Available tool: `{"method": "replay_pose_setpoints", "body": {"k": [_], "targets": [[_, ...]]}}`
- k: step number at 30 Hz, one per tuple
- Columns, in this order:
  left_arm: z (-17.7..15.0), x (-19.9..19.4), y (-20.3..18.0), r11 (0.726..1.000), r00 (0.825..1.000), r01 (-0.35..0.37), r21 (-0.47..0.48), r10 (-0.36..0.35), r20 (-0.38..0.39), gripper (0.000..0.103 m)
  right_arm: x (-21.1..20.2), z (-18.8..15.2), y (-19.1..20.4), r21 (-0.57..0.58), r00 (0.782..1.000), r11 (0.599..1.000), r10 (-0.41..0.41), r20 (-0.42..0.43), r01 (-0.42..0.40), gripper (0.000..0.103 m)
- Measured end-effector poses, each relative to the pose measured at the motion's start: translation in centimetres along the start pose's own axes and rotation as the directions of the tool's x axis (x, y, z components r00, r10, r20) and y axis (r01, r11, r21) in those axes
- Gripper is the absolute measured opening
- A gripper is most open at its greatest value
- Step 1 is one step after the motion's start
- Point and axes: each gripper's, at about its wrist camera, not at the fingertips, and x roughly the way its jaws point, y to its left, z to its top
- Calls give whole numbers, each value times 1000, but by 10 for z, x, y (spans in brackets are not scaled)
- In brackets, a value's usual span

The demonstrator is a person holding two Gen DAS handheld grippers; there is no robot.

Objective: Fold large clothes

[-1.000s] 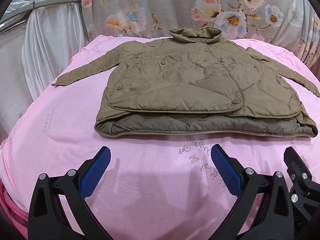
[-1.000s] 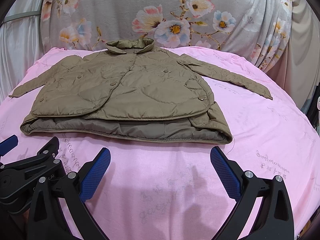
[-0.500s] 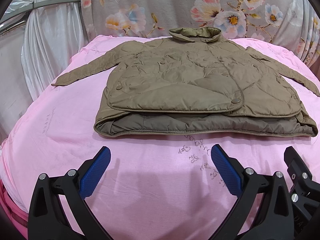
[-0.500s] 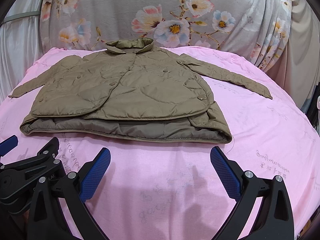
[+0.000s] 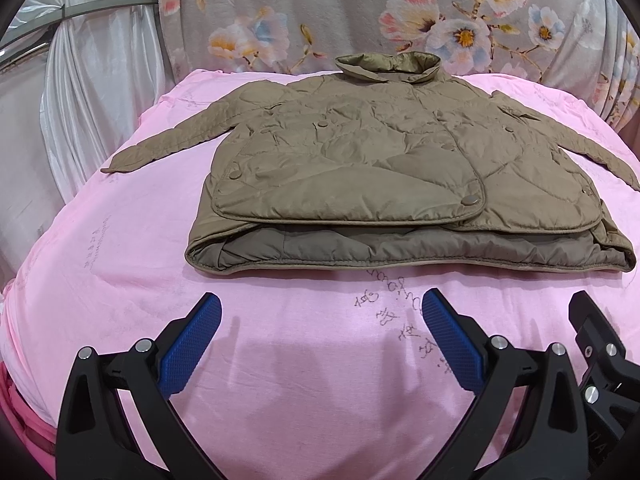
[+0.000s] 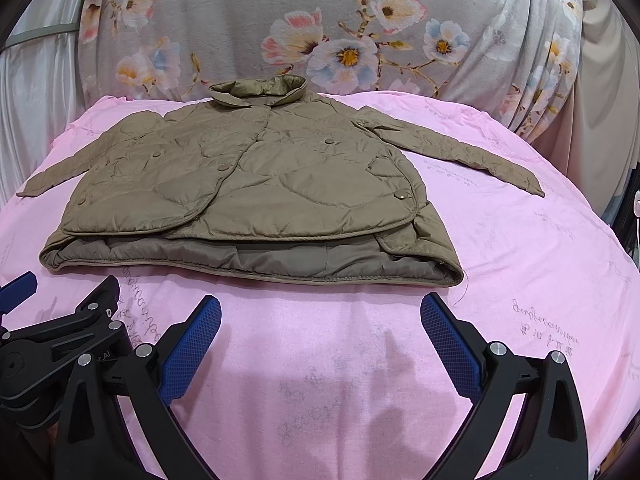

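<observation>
Nothing has moved across the last second: both views match the earlier ones, jacket and tongs alike in the same places.

Left tongs (image 5: pixel 320 334): spread wide, nothing between the blue pads, hovering over bare pink sheet (image 5: pixel 120 280) near the front edge of the bed. Right tongs (image 6: pixel 320 334): same, wide and empty, just beside the left pair; each shows at the margin of the other's view.

Olive quilted jacket (image 5: pixel 360 168) lies front-up in the middle of the bed, collar (image 5: pixel 390 66) toward the far edge against the floral drape (image 6: pixel 320 20). Lower part is doubled: a rounded front panel sits on top, and the lining shows in a band along the near hem (image 6: pixel 256 266). Left sleeve (image 5: pixel 172 140) runs out flat toward the bed's left edge; right sleeve (image 6: pixel 460 152) runs out toward the right edge. Neither sleeve is folded in.

Reading: a pause, tongs held back off the cloth. The task looks early — bottom fold possibly in place, sleeves and body folds not yet done. Likely next is a reach for a sleeve cuff or a hem corner. The padded fabric looks slippery and springy, so a shallow pinch may slide off.
</observation>
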Motion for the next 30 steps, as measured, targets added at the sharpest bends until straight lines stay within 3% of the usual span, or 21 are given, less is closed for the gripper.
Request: {"method": "replay_pose_setpoints", "body": {"k": [30], "targets": [[0,2,4,1000,1000,-11,-3,10,-12,98,7,-2,2,-2,1000,1000,5,-22,-5,98]]}}
